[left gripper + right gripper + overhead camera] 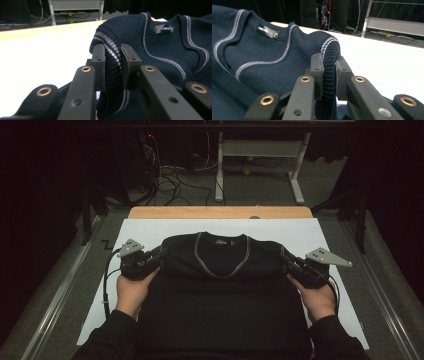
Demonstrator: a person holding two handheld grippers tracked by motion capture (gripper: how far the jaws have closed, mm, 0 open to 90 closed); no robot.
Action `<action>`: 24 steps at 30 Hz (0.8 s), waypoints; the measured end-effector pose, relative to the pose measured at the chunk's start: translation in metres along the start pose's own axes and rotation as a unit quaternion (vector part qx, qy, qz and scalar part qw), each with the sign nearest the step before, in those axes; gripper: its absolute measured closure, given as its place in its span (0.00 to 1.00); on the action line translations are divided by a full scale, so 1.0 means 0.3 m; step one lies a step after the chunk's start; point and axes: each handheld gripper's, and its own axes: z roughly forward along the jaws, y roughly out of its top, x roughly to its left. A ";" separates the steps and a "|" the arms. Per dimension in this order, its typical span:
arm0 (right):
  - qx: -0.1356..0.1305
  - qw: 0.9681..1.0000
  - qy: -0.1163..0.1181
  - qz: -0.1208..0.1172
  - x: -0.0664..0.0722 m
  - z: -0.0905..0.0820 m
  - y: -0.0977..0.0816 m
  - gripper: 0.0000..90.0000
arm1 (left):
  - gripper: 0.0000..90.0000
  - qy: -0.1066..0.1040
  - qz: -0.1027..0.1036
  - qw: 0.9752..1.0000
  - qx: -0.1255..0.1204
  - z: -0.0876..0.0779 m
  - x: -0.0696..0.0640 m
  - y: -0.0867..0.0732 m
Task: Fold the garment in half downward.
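Pinching sweater between claw pads

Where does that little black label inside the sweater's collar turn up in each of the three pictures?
High view: the label sits top centre, just under the back of the neckline.
Left gripper view: the label is upper right, beyond the jaws.
Right gripper view: the label is upper left.
Shared landmark: the sweater's pale-striped V-neck trim.
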 end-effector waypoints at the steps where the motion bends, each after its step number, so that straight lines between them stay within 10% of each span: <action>1: 0.002 1.000 0.002 0.001 0.003 -0.006 -0.012 0.90 | 0.79 -0.001 0.001 1.000 0.002 -0.003 -0.003 -0.013; 24: 0.021 0.999 0.031 -0.009 0.074 -0.119 -0.214 0.90 | 0.79 -0.028 0.013 0.999 0.042 -0.096 -0.052 -0.244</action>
